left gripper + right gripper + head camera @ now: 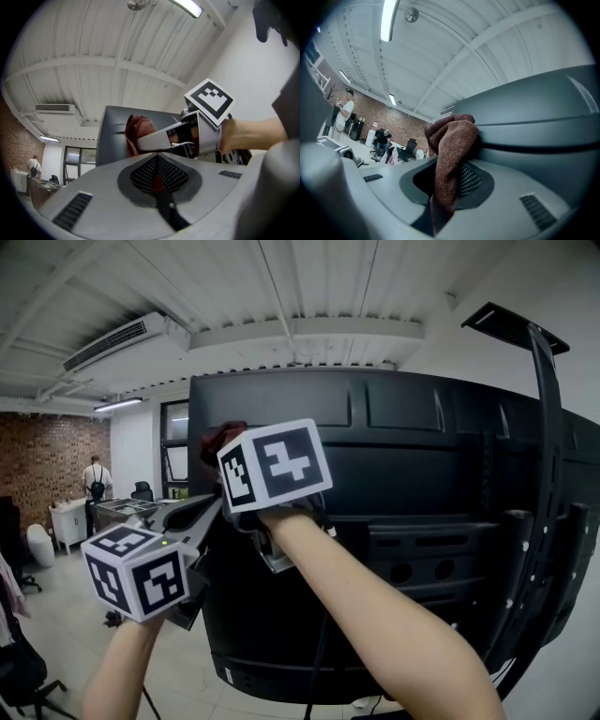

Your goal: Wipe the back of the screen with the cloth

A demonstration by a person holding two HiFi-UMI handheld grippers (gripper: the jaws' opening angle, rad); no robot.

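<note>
A person [96,479] stands before a brick wall [42,457], air conditioner [117,344] overhead.

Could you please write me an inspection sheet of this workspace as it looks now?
Surface: screen back, black and upright, on a stand.
Job's things: cloth, reddish-brown, pressed against the screen back near its top corner.
Clutter: nothing seen.
Grippers: right gripper shut on the cloth; left gripper shut, apparently empty, beside the screen's edge.
Cables: one dark cable hanging across the lower screen back.
Surroundings: brick wall, air conditioner, distant person.
</note>
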